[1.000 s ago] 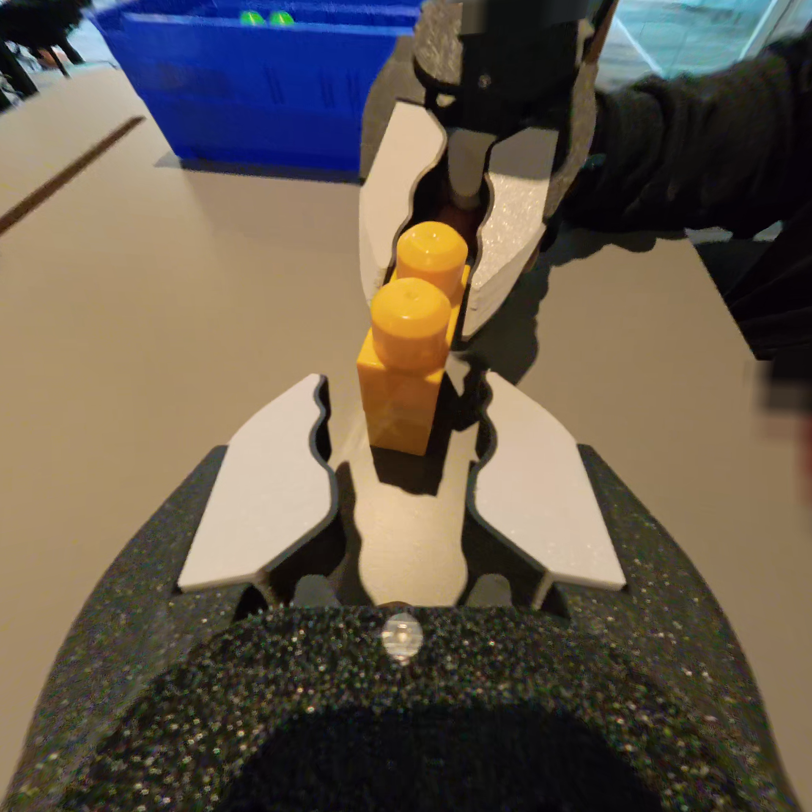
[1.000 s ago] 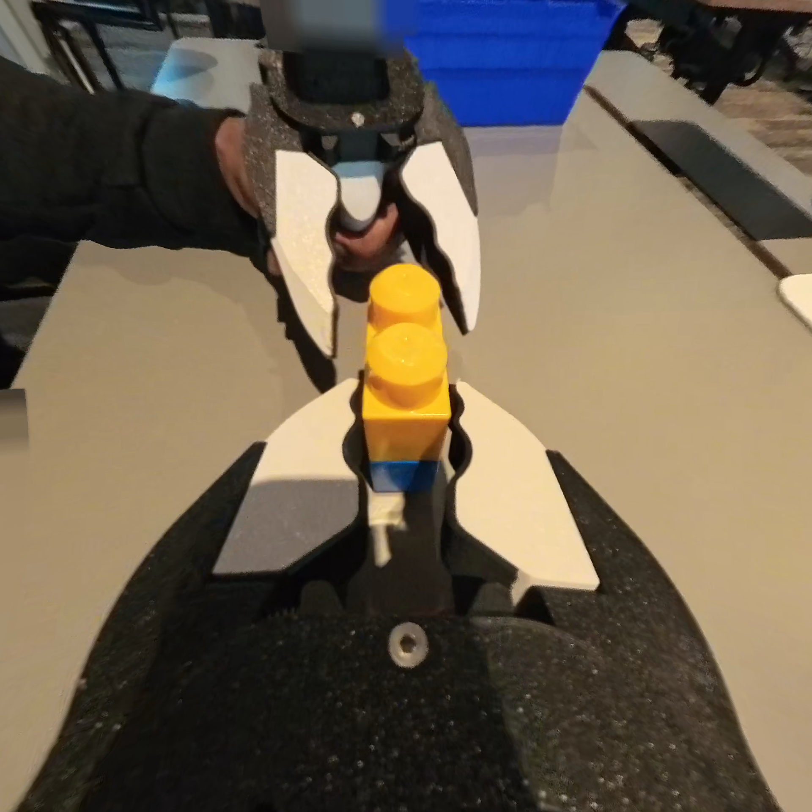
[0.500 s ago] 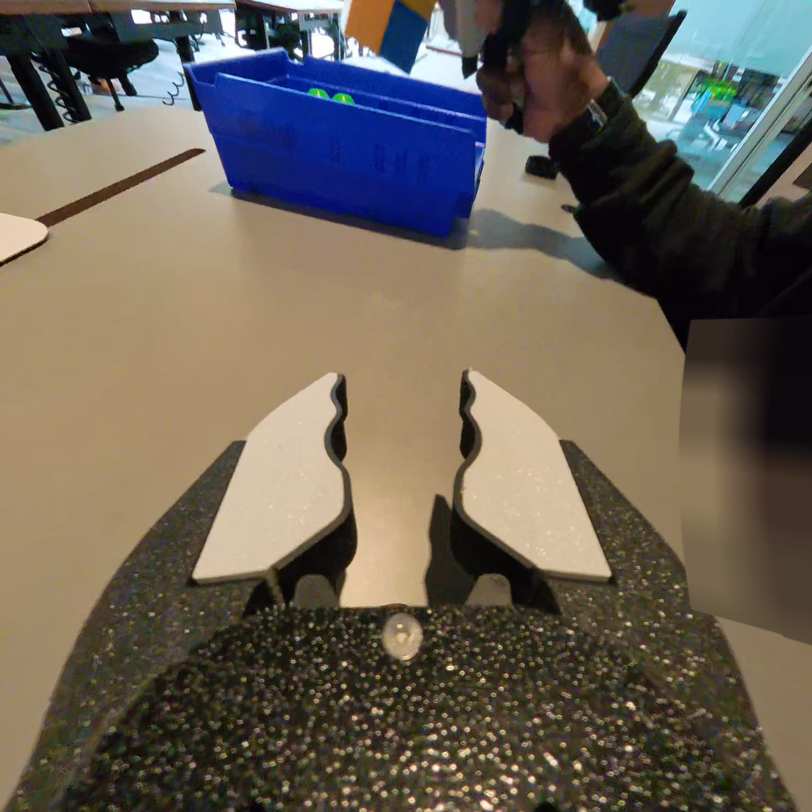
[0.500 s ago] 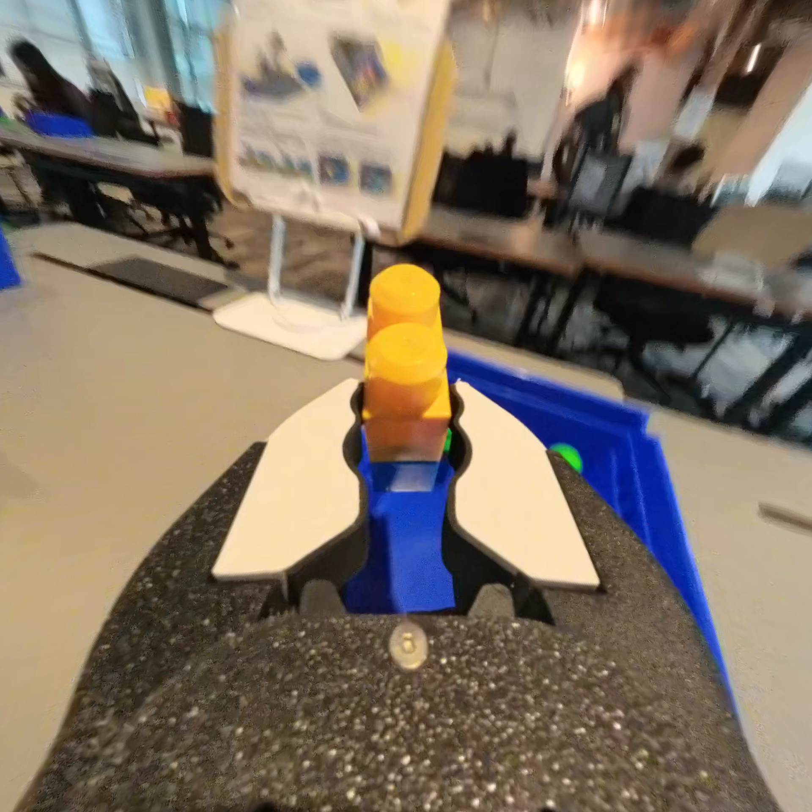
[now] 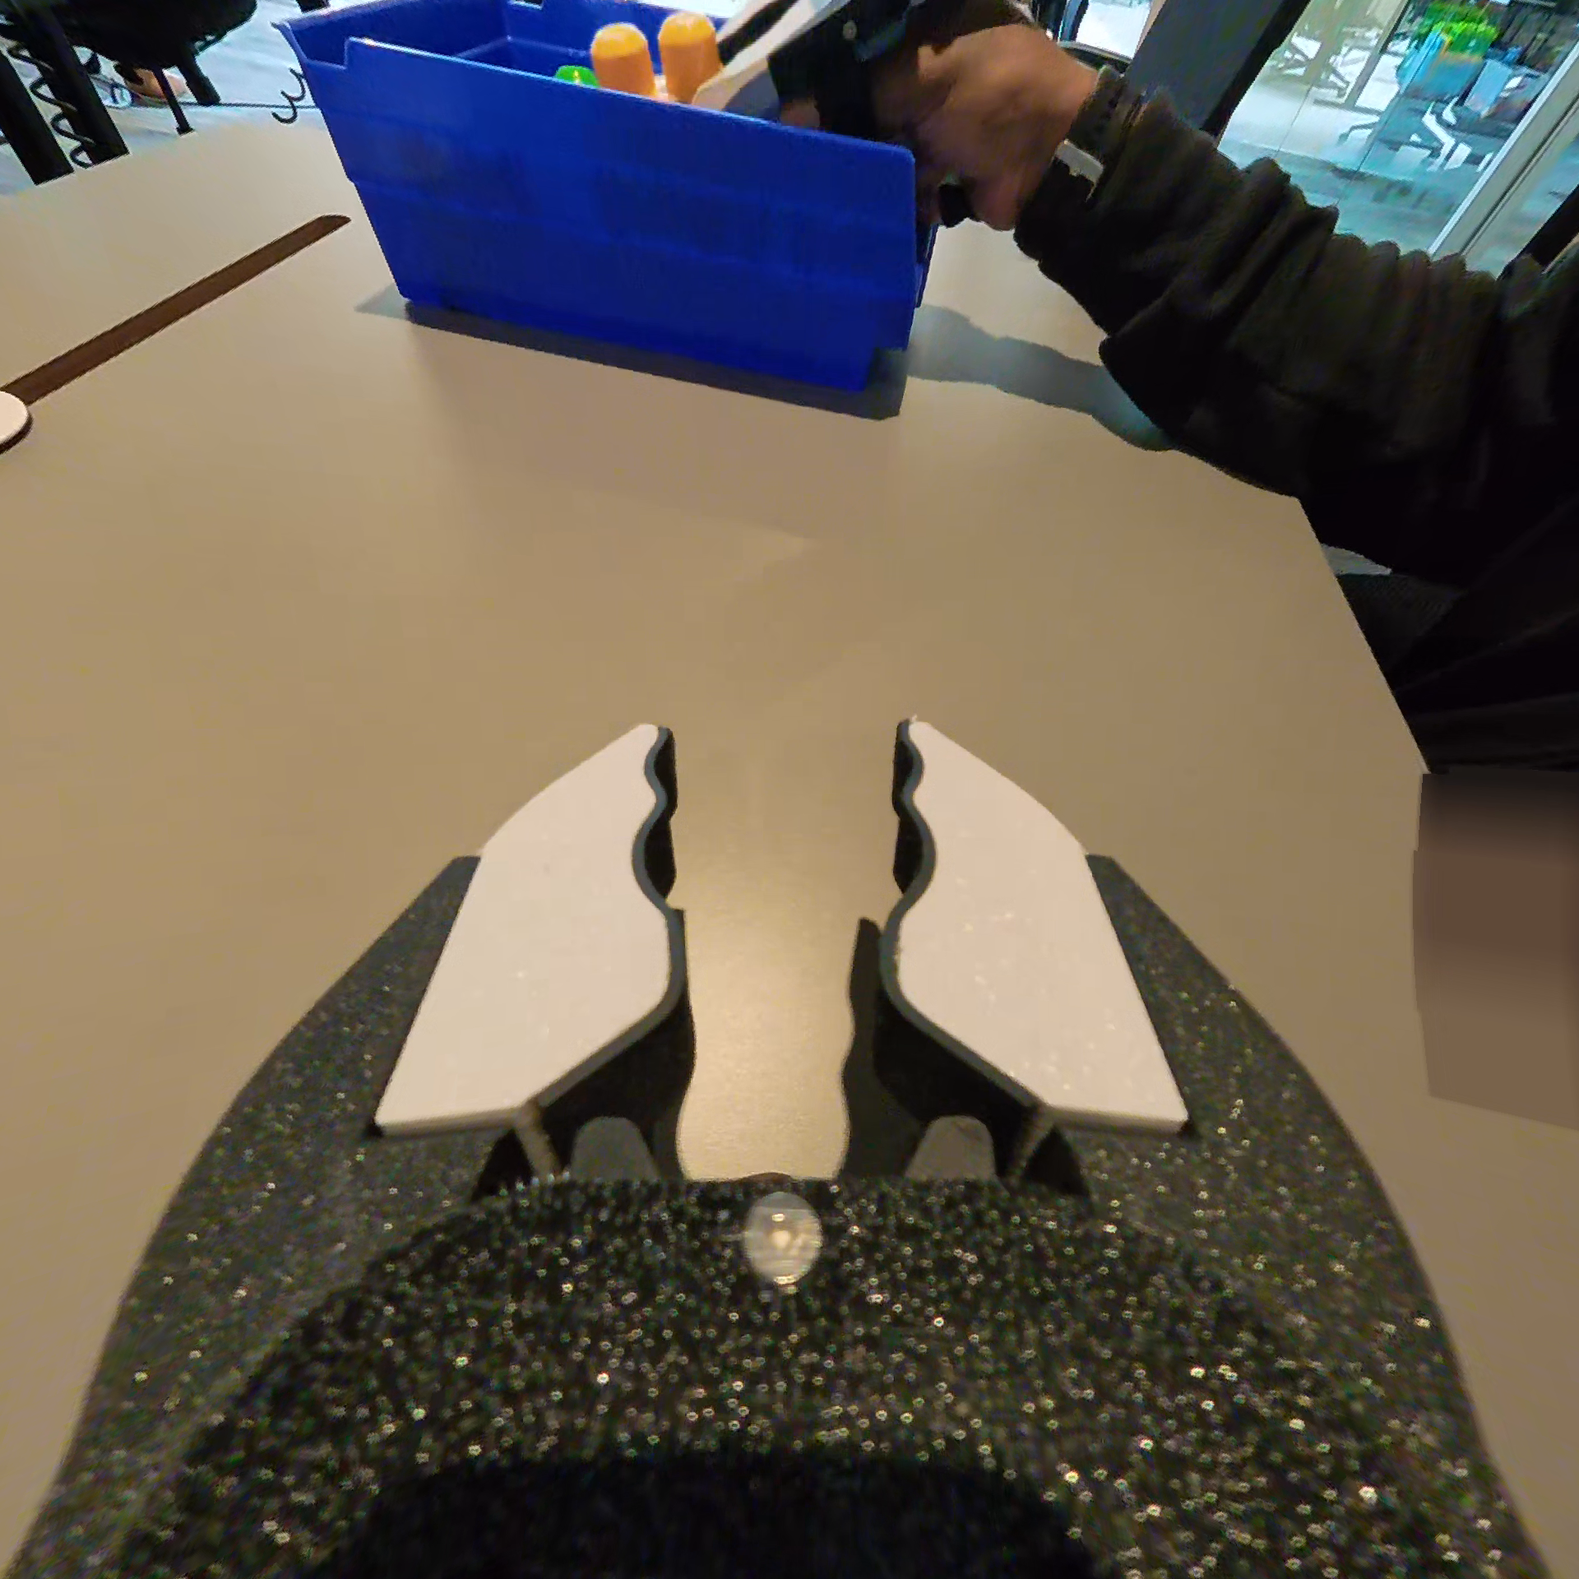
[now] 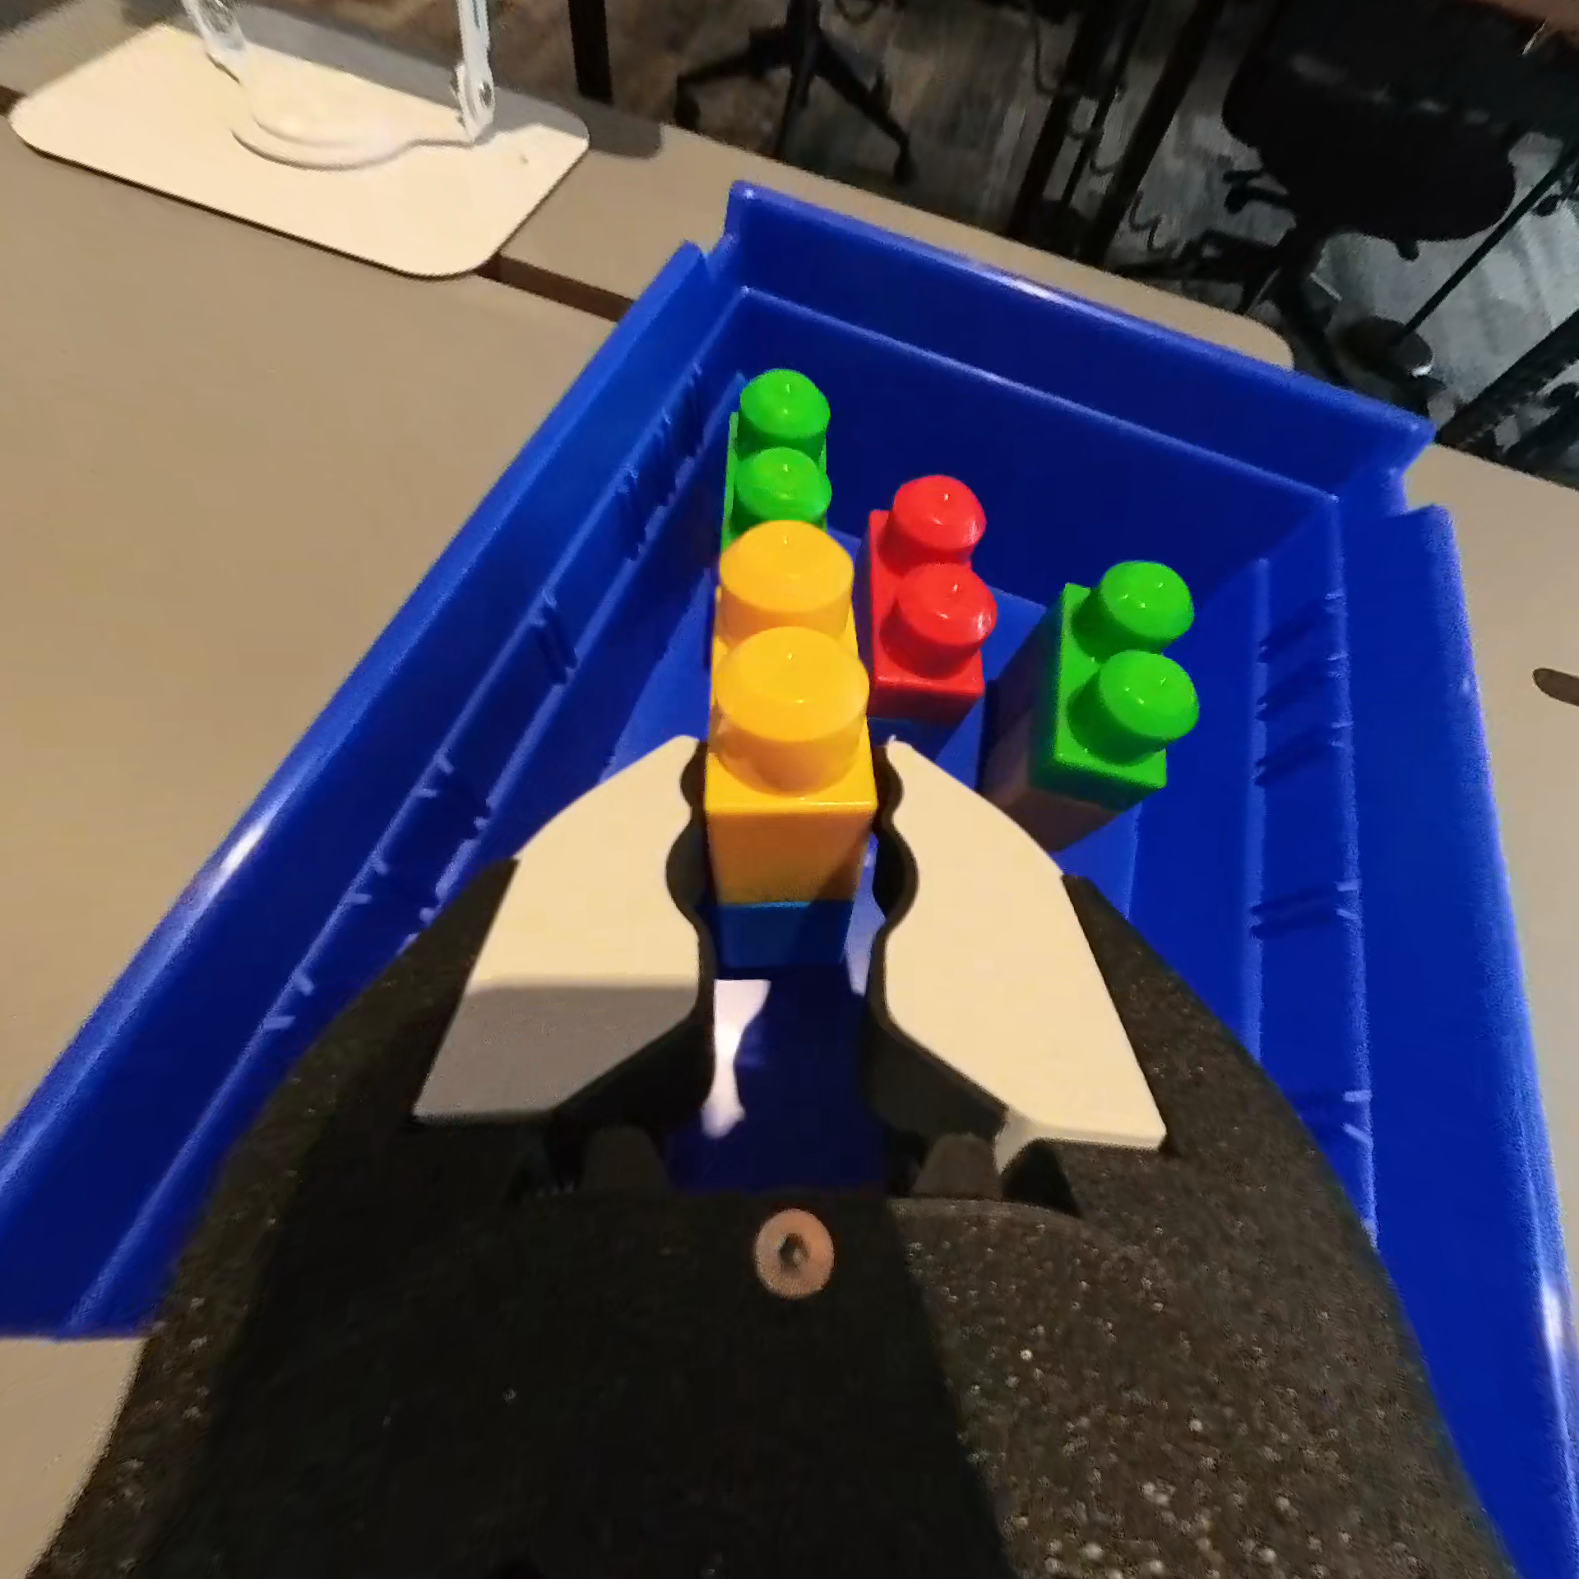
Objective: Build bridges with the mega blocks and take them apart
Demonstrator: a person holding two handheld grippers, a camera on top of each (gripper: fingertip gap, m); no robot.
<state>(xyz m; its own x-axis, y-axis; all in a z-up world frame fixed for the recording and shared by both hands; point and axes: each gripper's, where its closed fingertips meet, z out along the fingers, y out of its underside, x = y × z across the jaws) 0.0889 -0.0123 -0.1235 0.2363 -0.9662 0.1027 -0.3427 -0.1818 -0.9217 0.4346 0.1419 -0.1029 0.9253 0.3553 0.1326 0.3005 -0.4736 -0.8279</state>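
My right gripper is shut on a yellow two-stud block with a blue block stuck under it, held inside the blue bin. In the bin stand a green block at the far left, a red block and a green block at the right. My left gripper is open and empty, low over the bare table. In the left wrist view the yellow studs show above the bin, with the right gripper beside them.
A person's hand and dark sleeve reach from the right to the bin. A white stand base lies on the table beyond the bin. A dark strip crosses the table at the left. Chairs and table legs stand behind.
My right gripper has carried the yellow and blue stack from in front of my left gripper, up and over, down into the bin. My left gripper has stayed open and drawn back.
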